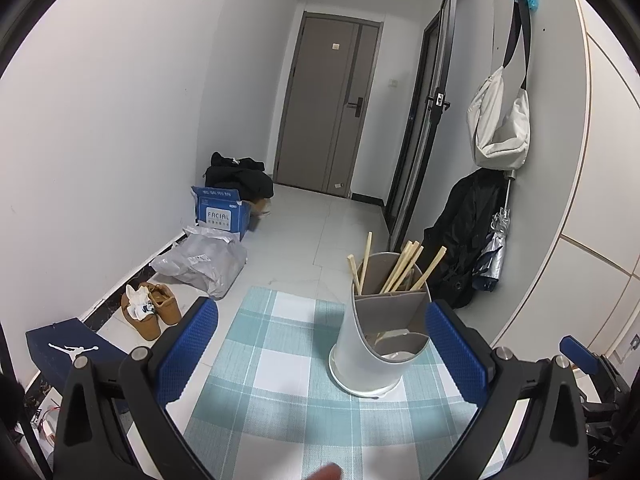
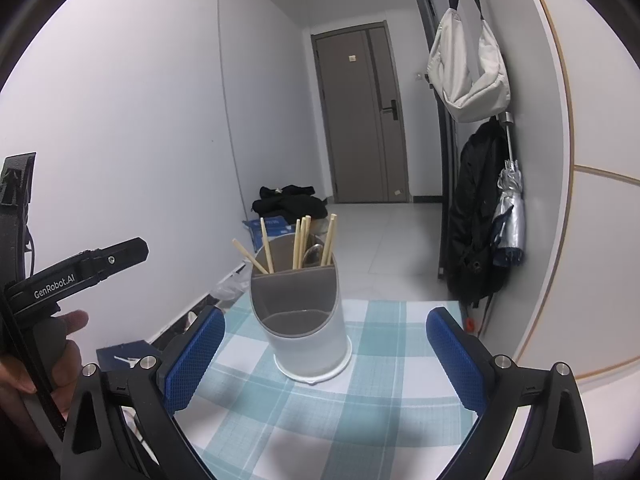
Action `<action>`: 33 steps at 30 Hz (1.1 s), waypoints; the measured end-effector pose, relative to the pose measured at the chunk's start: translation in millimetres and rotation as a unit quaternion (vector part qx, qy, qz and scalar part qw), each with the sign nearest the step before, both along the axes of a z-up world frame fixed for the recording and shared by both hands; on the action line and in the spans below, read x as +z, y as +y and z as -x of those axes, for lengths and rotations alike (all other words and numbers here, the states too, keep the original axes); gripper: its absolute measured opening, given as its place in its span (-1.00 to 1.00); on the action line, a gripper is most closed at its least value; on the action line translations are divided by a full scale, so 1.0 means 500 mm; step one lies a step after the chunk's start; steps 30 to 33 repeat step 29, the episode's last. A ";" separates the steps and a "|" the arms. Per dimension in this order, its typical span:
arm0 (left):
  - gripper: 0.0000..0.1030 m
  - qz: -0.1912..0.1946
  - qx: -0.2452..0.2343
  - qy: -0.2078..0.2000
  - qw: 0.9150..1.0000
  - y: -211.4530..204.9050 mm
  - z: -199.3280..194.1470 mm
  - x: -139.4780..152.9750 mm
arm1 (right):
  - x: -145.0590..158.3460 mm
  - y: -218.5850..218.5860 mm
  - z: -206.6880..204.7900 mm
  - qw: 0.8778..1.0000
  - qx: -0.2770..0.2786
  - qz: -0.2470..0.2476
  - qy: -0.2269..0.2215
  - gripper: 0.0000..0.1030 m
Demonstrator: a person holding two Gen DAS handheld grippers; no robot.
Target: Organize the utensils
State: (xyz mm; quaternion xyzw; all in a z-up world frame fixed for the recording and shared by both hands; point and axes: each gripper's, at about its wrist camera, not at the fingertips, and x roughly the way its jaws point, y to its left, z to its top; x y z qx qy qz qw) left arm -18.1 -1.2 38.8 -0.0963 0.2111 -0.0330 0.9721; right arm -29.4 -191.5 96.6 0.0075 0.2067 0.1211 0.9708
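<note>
Now one holder [image 2: 306,320] stands with six chopsticks [image 2: 298,242], both grippers [image 1: 322,354] [image 2: 326,356] spread empty.

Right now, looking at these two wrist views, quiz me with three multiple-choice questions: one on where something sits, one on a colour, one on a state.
1. Where does the utensil holder stand?
A. on the checked cloth
B. on the floor by the shoes
C. on top of the blue box

2. What colour are the pads on each claw?
A. red
B. blue
C. yellow

3. What state is the right claw in?
A. shut on a chopstick
B. shut on nothing
C. open, holding nothing

Answers:
1 A, its white base rests on the checked cloth in both views.
2 B, the pads are blue on the left claw, and likewise on the right one.
3 C, its pads sit wide apart with only cloth between them; the chopsticks stand in the holder's rear compartments.
</note>
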 end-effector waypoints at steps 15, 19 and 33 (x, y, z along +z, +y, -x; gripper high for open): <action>0.97 0.001 0.011 -0.001 1.000 0.004 0.000 -0.001 | -0.003 0.001 -0.001 1.000 0.002 0.002 0.002 0.98; 0.97 -0.003 0.013 -0.003 1.000 0.004 0.000 -0.001 | -0.004 0.004 0.000 1.000 0.002 0.003 0.002 0.98; 0.98 -0.004 0.012 -0.010 1.000 0.004 0.005 0.001 | -0.008 0.006 -0.004 1.000 0.004 0.007 0.006 0.98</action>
